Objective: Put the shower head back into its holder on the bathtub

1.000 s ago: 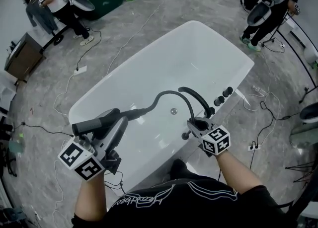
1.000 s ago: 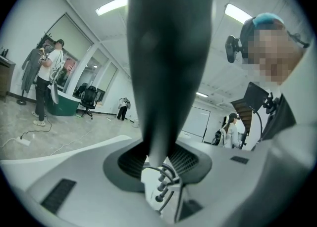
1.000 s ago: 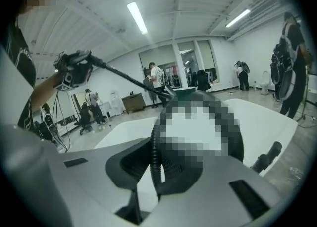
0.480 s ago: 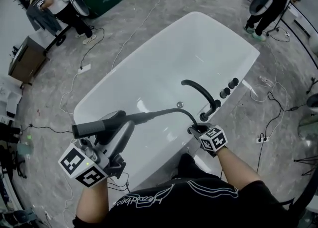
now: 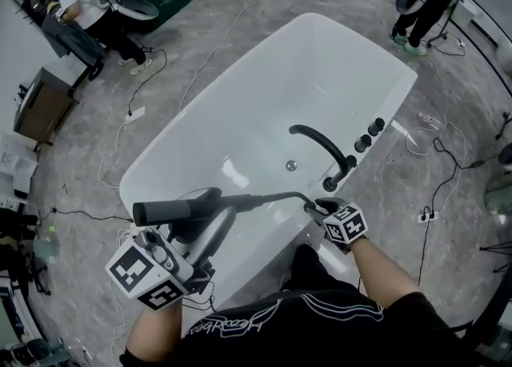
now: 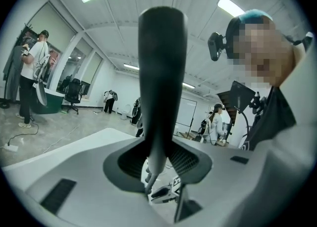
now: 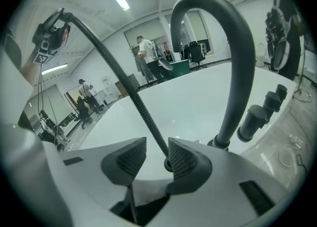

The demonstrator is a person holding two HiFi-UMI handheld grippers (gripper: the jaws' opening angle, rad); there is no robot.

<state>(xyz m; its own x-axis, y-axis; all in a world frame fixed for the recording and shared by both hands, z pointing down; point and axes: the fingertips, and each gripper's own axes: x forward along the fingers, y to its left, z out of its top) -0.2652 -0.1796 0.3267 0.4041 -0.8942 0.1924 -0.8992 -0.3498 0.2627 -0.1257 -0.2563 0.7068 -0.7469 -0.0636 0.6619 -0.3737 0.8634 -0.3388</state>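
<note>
**Shower head held off the tub, hose threaded through the right tongs**

Shower head (image 5: 180, 211) lies roughly level above the near rim of the white bathtub (image 5: 336, 53), well apart from its holder. The left gripper (image 5: 200, 213) is clamped tight across the dark handle, about mid-length. In the left gripper view the handle (image 6: 161, 72) fills the space between the two pads.

The ribbed hose (image 5: 264, 197) runs from the handle to the right gripper (image 5: 324, 207). Those jaws stand slightly apart and grip nothing. The hose (image 7: 124, 82) passes between them, close against one pad, and drops into the holder ring (image 7: 167, 165) on the tub deck beside the faucet spout (image 7: 233, 72).

The handle looks rigid and smooth, probably light, so a firm mid-handle grip should serve. The hose looks springy and will likely tug sideways, so feeding its slack down first seems wise. The bathtub's surface may chip if struck.
</note>
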